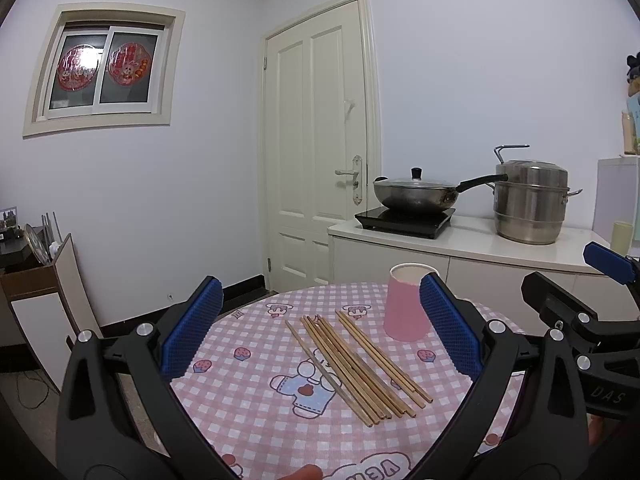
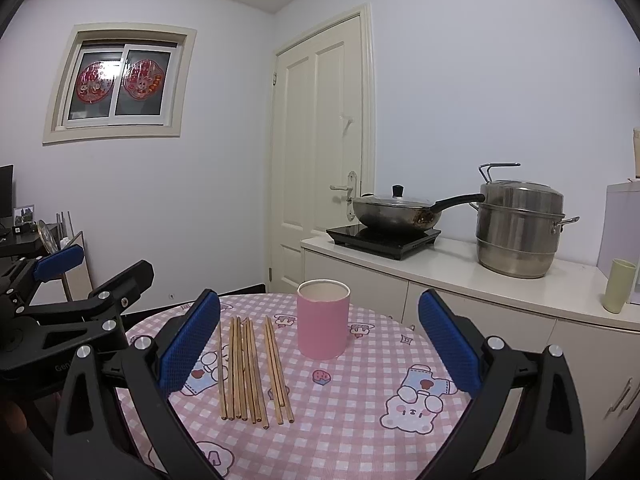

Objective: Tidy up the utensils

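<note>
Plainly, nothing is picked up yet. The left gripper (image 1: 320, 324) and the right gripper (image 2: 320, 340) both hover above the desk (image 2: 360, 392) with jaws spread wide and empty. The wooden chopsticks (image 1: 356, 364) lie loose between the left gripper's fingers, just ahead; the pink cup (image 2: 322, 324) stands upright ahead of the right gripper. Next probably comes lowering onto one chopstick, pinching it, then tipping it into the cup.

Wooden chopsticks (image 2: 252, 372) flat, side by side on tablecloth; upright empty pink cup (image 2: 322, 324) at their 2 o'clock.
</note>
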`<state>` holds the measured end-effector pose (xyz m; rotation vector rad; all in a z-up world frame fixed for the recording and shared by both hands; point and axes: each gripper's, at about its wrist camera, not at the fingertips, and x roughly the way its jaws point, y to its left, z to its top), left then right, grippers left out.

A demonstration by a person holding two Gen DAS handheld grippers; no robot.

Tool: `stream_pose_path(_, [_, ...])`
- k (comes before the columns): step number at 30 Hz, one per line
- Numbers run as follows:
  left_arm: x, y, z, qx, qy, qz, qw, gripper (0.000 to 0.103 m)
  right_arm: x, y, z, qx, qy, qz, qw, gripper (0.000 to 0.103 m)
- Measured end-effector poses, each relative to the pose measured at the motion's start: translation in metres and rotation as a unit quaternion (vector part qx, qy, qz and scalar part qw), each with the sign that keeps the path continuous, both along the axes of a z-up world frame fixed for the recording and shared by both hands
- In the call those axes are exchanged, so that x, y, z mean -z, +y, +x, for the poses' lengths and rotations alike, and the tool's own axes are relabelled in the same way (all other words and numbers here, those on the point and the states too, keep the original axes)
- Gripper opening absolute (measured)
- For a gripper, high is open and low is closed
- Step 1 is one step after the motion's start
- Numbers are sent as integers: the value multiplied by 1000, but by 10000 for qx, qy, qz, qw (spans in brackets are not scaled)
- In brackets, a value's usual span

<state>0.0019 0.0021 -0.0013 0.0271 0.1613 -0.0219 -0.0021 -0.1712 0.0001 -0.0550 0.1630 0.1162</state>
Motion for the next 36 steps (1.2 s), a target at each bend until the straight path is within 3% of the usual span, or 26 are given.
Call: stream_pose_path(36, [2,-3,5,-50,52,76,9999,97,-1,0,3,-6,53,8,10000,95])
